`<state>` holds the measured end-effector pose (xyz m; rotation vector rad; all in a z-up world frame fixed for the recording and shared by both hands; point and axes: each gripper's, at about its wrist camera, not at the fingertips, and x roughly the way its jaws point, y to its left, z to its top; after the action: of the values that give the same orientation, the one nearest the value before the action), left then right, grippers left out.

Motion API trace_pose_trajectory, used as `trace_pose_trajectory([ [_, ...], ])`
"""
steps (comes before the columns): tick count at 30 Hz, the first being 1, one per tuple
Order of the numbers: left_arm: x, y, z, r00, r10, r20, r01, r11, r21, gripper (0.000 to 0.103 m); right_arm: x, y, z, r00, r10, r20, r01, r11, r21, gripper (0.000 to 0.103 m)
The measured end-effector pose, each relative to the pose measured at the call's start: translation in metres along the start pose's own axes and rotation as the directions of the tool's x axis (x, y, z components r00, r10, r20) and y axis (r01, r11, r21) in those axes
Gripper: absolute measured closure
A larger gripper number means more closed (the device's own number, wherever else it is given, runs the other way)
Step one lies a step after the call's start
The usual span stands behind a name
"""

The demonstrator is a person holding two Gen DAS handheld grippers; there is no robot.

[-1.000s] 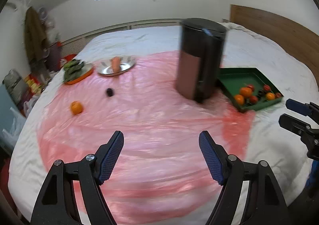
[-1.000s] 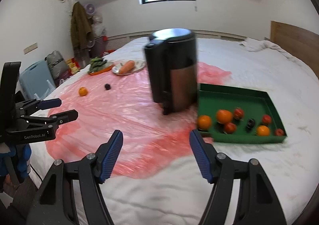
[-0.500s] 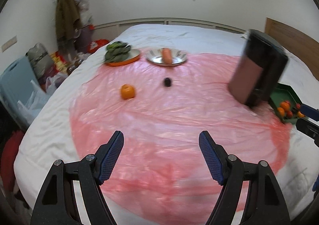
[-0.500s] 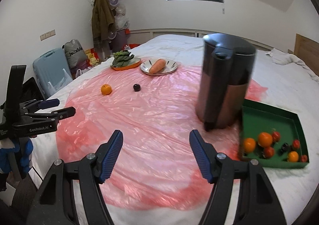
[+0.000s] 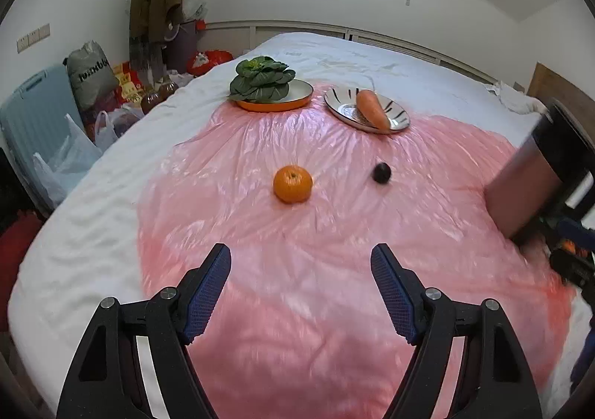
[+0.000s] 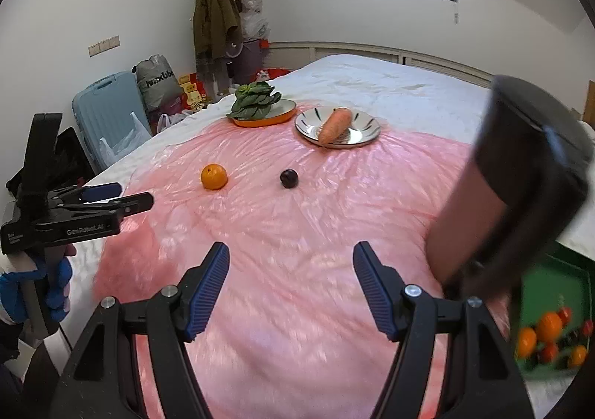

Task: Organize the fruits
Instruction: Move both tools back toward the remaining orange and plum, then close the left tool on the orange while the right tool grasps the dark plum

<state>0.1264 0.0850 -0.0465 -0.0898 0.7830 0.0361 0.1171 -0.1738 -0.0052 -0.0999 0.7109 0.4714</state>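
Both held low over the crinkled pink plastic sheet (image 5: 297,289). Left gripper (image 5: 301,292) and right gripper (image 6: 290,289) have fingers apart, empty. Round orange fruit (image 5: 292,184) and small dark plum (image 5: 381,173) lie loose ahead; the shallow green tray (image 6: 557,281) holding sorted fruit sits far right, probably their destination.

Left tool (image 5: 300,292) — black frame, silver screws; blue ribbed pads (image 5: 208,294); blue glove (image 6: 55,283).

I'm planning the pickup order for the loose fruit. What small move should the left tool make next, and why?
Probably ease the left tool forward and down toward the orange. Its jaws stand open and empty, the orange lies loose on the pink sheet almost straight ahead, and other fruit already sits in the green tray.
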Motion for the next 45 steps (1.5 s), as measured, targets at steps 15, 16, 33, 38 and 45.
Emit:
trace_pose_trajectory([
  [15, 0.103, 0.010, 0.039, 0.996, 0.052, -0.069, -0.053, 0.998, -0.019, 0.036, 0.140, -0.002, 0.055, 0.995, 0.065, -0.071, -0.069, 0.997, -0.045, 0.000],
  [16, 0.111, 0.010, 0.038, 0.996, 0.054, -0.077, -0.056, 0.998, -0.020, 0.038, 0.150, -0.001, 0.058, 0.995, 0.070, -0.077, -0.074, 0.996, -0.052, 0.000],
  [33, 0.143, 0.008, 0.039, 0.996, 0.035, -0.087, -0.036, 0.999, -0.007, 0.049, 0.244, -0.005, 0.075, 0.983, 0.097, -0.154, -0.110, 0.991, -0.074, 0.041],
  [38, 0.143, 0.014, 0.037, 0.997, 0.012, -0.079, -0.015, 1.000, -0.028, 0.056, 0.250, -0.001, 0.071, 0.979, 0.104, -0.174, -0.121, 0.988, -0.092, 0.060],
  [45, 0.140, 0.018, 0.037, 0.998, -0.032, -0.051, 0.029, 0.998, -0.051, 0.063, 0.249, 0.001, 0.071, 0.979, 0.099, -0.181, -0.119, 0.987, -0.106, 0.082],
])
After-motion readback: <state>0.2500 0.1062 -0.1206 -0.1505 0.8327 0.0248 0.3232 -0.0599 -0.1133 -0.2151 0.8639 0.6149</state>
